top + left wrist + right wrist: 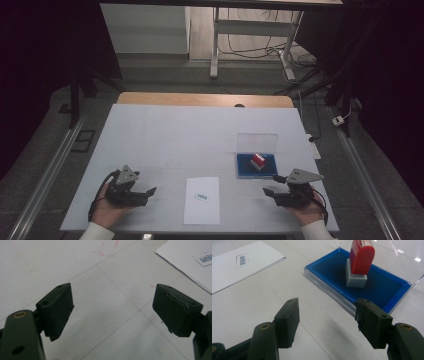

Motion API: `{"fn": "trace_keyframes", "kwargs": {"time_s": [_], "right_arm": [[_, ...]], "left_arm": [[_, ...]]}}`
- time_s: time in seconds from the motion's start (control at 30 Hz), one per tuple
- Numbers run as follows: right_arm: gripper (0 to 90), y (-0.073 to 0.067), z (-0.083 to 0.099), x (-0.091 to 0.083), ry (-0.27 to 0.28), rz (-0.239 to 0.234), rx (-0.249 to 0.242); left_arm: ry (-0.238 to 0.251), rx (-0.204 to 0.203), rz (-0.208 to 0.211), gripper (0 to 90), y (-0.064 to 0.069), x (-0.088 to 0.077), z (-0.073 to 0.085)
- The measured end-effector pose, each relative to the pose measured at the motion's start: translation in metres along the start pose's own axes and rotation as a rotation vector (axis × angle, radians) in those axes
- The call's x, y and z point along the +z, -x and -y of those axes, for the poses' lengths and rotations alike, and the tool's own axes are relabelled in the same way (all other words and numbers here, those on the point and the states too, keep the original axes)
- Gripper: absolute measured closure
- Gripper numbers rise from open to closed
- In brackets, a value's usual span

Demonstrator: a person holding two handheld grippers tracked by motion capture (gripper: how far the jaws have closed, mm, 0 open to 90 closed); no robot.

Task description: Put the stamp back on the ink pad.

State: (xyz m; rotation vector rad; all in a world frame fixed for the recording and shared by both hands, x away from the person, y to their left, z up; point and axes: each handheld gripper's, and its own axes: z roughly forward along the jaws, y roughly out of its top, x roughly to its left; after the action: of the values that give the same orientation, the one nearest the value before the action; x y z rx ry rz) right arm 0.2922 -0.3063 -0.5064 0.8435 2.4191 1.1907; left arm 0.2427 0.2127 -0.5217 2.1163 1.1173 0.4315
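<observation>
Red and grey, the stamp (359, 263) stands upright on the blue ink pad (387, 291), right of the table's (150, 145) middle, toward its near edge. The right gripper (327, 322) rests just before the pad, jaws apart and empty. The left gripper (112, 312) sits near the near-left corner, open, beside the white paper (201, 200).

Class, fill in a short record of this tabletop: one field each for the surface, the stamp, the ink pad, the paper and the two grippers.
surface: white table
stamp: red stamp upright on the ink pad
ink pad: blue ink pad, clear lid raised behind it
paper: white sheet with a small blue print, lying between the grippers
left gripper: open, nothing between its jaws
right gripper: open, just short of the ink pad
</observation>
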Motion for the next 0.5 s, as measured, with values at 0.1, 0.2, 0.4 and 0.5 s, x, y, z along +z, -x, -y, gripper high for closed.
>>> {"fn": "trace_keyframes", "kwargs": {"time_s": [0.1,0.2,0.4,0.5], "right_arm": [[36.2,0.0006,-0.0004,-0.001,0.005,0.006,0.0],[36.3,0.0012,-0.0003,-0.0014,0.005,0.0,0.0],[36.3,0.0008,-0.0004,-0.0002,0.0,-0.002,-0.008],[36.3,0.0001,-0.0006,0.0002,0.001,0.002,-0.009]], "left_arm": [[0.0,0.001,-0.002,17.0,0.0005,0.0,-0.0001],[0.0,0.001,-0.001,17.0,0.0003,0.0,-0.0001],[-0.002,0.002,0.0,17.1,-0.0002,0.0001,0.0001],[-0.002,0.002,-0.001,17.1,-0.0003,-0.0001,0.0001]]}}
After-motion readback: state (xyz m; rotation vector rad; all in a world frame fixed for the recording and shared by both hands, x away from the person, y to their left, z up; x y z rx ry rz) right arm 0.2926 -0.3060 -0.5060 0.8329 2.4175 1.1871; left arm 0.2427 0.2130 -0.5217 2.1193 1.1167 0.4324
